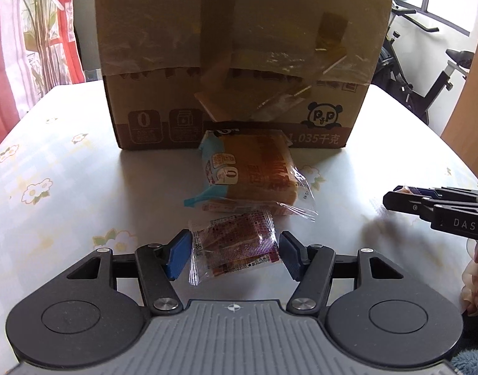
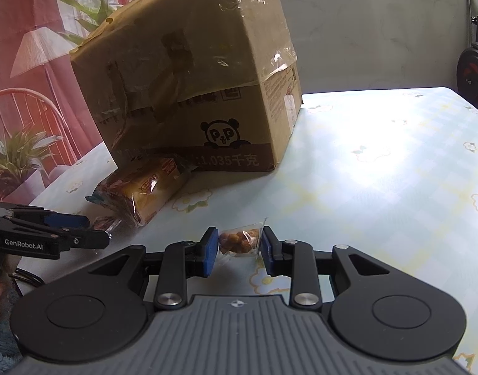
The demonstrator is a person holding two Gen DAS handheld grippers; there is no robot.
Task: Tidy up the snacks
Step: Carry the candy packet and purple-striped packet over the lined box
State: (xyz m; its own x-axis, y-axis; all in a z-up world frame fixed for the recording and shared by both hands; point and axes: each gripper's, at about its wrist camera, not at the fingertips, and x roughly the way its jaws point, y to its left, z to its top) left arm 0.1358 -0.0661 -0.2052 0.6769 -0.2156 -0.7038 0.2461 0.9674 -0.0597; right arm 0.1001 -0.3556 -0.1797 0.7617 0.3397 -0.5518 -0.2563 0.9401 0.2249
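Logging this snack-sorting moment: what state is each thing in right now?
Left gripper: shut on the small clear-wrapped dark red snack packet.
Right gripper: shut on the small clear bag of golden-brown nuggets.
Large wrapped bread loaf: lying on the floral tablecloth, against the box.
Brown cardboard box: closed, taped.

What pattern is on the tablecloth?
Pale checks with white flowers on the tablecloth, clearest in the right wrist view.

Both wrist views low, sharing box (image 1: 239, 62)
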